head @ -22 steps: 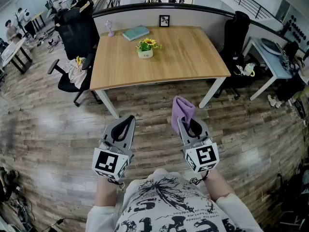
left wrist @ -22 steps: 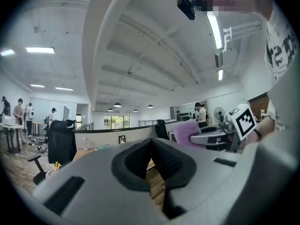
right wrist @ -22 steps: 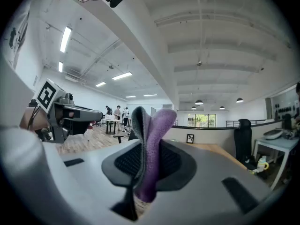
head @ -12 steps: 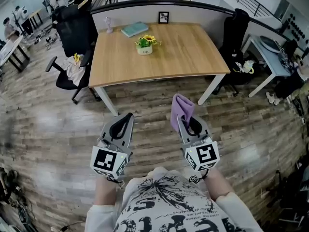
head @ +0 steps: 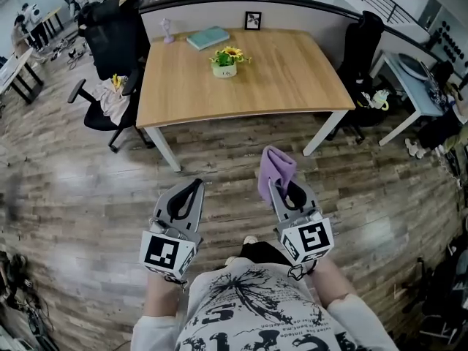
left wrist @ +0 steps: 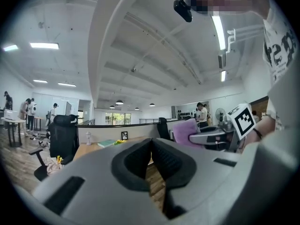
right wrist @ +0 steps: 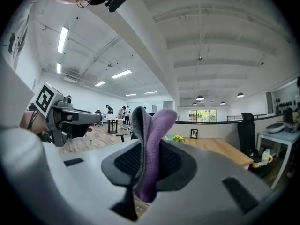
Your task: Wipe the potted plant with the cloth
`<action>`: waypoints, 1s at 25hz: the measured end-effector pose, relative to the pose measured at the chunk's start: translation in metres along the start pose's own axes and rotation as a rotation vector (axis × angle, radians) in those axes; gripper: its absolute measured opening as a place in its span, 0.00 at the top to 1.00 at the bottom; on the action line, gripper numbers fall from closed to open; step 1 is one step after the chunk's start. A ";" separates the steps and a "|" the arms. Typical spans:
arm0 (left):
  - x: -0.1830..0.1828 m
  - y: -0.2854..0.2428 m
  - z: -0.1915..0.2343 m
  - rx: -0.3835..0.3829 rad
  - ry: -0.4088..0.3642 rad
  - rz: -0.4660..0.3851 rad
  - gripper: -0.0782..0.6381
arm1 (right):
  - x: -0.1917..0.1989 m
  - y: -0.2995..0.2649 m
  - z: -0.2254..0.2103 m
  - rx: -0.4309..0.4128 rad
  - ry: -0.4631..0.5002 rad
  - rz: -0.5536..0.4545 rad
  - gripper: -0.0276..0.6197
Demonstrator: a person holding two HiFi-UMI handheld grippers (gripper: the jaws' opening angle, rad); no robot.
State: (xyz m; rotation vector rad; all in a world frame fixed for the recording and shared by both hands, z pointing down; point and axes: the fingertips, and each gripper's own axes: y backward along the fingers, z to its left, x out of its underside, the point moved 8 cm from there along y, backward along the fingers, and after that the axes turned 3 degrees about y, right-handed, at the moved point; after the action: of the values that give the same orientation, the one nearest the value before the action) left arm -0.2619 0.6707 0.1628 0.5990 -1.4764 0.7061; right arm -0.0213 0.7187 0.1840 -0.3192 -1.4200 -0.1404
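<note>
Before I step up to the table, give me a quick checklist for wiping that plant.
1. Cloth gripped: ok. The right claw is shut on the purple cloth.
2. Left claw free: ok. The left claw is shut and empty.
3. Plant upright: ok. The plant stands on the table.
4. Plant in reach: not ok. The table lies ahead across the floor.
5. Path open: ok. The chair sits off to the left.
6. Cloth clean: cannot tell.
</note>
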 end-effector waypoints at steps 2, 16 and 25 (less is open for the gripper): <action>0.005 -0.004 0.006 -0.002 0.018 0.014 0.88 | 0.004 -0.011 -0.003 -0.010 -0.006 0.005 0.85; 0.009 -0.178 0.084 -0.163 0.014 0.091 0.88 | 0.030 -0.187 -0.155 -0.085 -0.111 0.042 0.84; -0.010 -0.317 0.145 -0.255 0.027 0.046 0.88 | 0.012 -0.311 -0.265 -0.158 -0.008 0.043 0.84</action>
State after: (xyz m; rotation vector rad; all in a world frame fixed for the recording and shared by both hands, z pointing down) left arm -0.1245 0.3509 0.1763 0.3601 -1.5294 0.5475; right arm 0.1429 0.3450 0.2063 -0.4812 -1.4120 -0.2170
